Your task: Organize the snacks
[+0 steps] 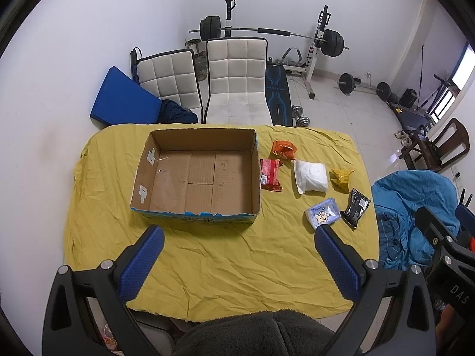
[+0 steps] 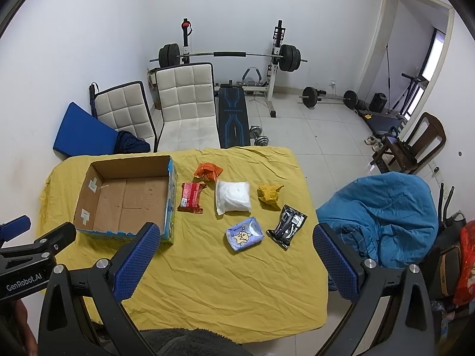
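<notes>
A dark fleece sleeve lies nearest. The left gripper and right gripper hover wide open, holding nothing. On the yellow cloth stands the empty cardboard box; right of it lie six snack packets, among them the red packet, white pouch and black packet.

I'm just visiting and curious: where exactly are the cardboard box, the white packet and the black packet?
cardboard box point(image 1: 204, 178): left wrist view, bare inside floor.
white packet point(image 2: 233, 197): right wrist view, middle of its face.
black packet point(image 2: 287, 230): right wrist view, middle of its face.
</notes>
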